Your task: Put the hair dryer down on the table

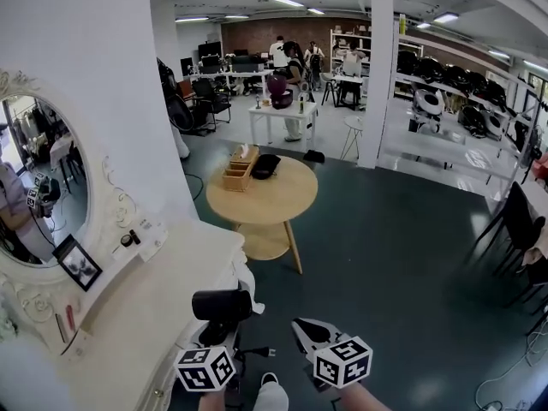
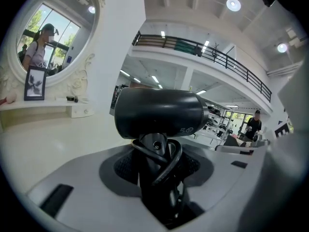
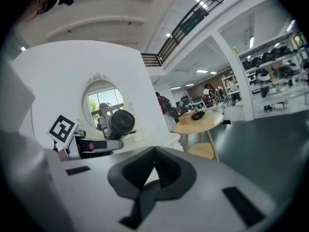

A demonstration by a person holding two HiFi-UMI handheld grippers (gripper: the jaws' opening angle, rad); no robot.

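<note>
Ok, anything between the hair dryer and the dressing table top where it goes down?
Nothing visible. The hair dryer, held by its handle in the left gripper, hangs at the white dressing table's front edge, and the top beside it is bare. The picture frame sits farther back, by the mirror.

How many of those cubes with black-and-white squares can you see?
2. One cube rides on the left gripper, which holds the hair dryer; the other is on the right gripper. None seems hidden.
</note>
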